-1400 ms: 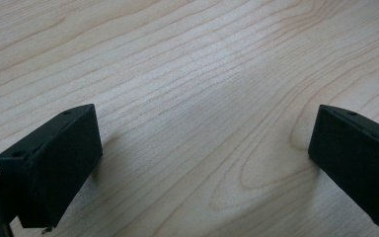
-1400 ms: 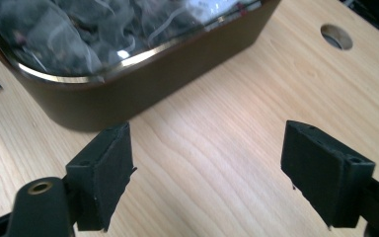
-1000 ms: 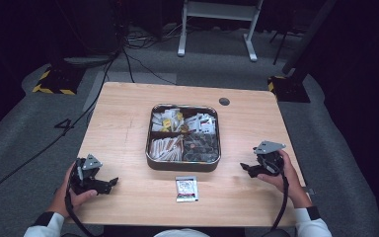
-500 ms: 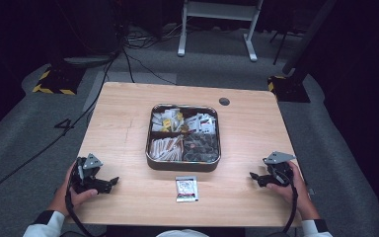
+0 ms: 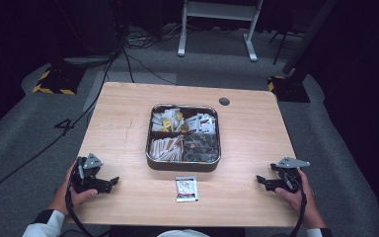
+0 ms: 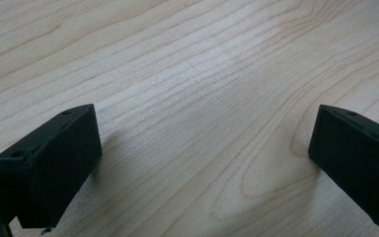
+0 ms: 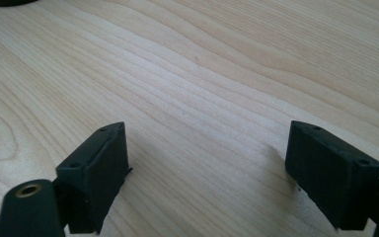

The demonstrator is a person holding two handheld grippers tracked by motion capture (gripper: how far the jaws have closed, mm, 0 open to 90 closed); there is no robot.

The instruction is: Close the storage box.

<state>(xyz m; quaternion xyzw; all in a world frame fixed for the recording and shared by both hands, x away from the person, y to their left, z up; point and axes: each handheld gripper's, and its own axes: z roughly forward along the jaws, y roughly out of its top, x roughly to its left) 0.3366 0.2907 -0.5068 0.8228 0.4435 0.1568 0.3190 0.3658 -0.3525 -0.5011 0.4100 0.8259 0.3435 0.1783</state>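
We hold our left gripper (image 5: pixel 112 181) low over the near left corner of the pale wooden table (image 5: pixel 256 133), its black jaws spread wide with nothing between them; in the left gripper view (image 6: pixel 205 163) bare wood grain lies in the gap. Our right gripper (image 5: pixel 259 180) sits near the table's right edge, close to the near side, its jaws also wide apart and empty, and the right gripper view (image 7: pixel 207 168) shows plain tabletop between them. Both grippers point inward toward the middle of the table.

Between the two grippers, on the near side of the table, lies a small flat white sachet with a red-and-dark print (image 5: pixel 186 188), well apart from either gripper. Just beyond it, at the centre of the table, sits a square metal tin with rounded corners (image 5: pixel 182 166), divided into four compartments filled with assorted sachets. A small dark round cable hole (image 5: pixel 224 101) sits near the far edge.
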